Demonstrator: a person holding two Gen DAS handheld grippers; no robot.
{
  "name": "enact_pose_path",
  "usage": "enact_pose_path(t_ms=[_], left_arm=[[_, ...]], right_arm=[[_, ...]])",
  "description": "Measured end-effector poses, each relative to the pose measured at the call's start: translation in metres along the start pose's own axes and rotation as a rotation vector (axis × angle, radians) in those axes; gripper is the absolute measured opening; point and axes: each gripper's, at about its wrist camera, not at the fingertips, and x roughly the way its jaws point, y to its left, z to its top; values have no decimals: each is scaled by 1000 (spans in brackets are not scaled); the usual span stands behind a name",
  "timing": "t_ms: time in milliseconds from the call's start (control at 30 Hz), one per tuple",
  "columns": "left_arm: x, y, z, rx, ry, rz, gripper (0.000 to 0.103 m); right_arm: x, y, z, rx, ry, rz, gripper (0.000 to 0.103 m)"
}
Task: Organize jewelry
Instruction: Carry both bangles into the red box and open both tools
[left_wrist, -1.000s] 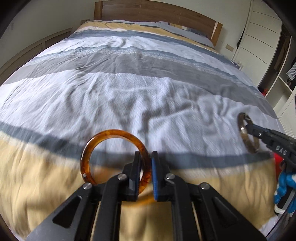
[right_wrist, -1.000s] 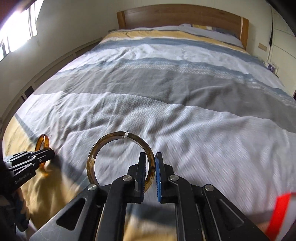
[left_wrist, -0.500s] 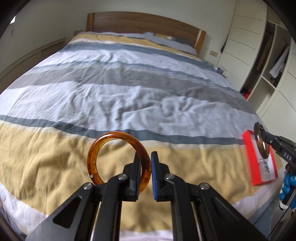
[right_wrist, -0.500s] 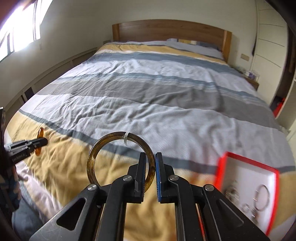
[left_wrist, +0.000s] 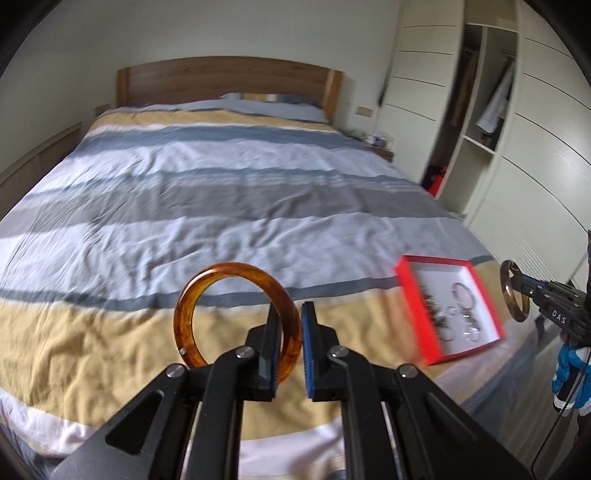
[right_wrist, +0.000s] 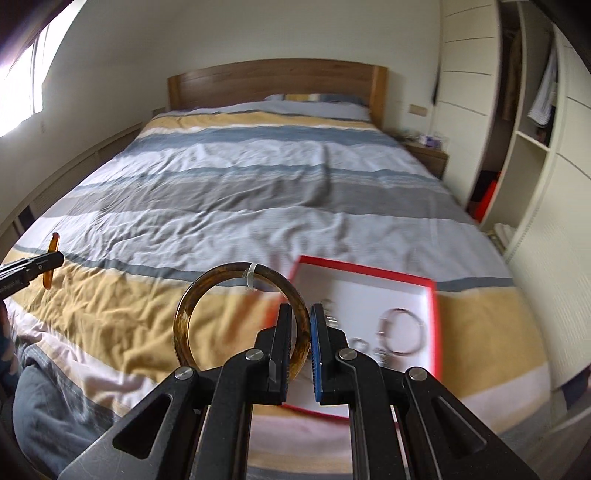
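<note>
The left gripper (left_wrist: 290, 332) is clamped on an amber bangle (left_wrist: 236, 317), the glossy, mottled orange hoop pinched at its right side and standing upright above the bed. The right gripper (right_wrist: 297, 332) is likewise closed on a darker bangle (right_wrist: 242, 321), a smoky brown translucent ring with a small pale tag looped around its top. Both hang in the air over the yellow band of a rumpled striped duvet (left_wrist: 221, 206), grey, blue, white and mustard. Just beyond the right gripper lies an open red box (right_wrist: 432, 284) with a white lining, shallow and square, holding silver rings and hoops that are too blurred to tell apart; the gripper's fingers cover its near left part. In the left view the same box sits near the bed's right edge. Behind stand a wooden headboard (left_wrist: 229, 77) and cream wardrobe shelves (left_wrist: 476, 140), their contents smeared
</note>
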Motion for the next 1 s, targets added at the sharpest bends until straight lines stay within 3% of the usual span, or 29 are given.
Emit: enact_pose_path(t_ms=[200, 400, 533, 800, 1000], left_arm=[[14, -71, 6, 72, 26, -111, 9], [40, -131, 6, 147, 68, -175, 9], [65, -167, 4, 202, 107, -204, 9], [126, -201, 10, 252, 175, -222, 9], [178, -225, 14, 300, 215, -227, 9]], right_arm=[[-22, -41, -13, 36, -14, -49, 10], [-15, -68, -25, 58, 8, -73, 10], [3, -80, -33, 72, 39, -75, 10], [64, -94, -50, 64, 123, -59, 10], [113, -113, -29, 45, 146, -58, 10]])
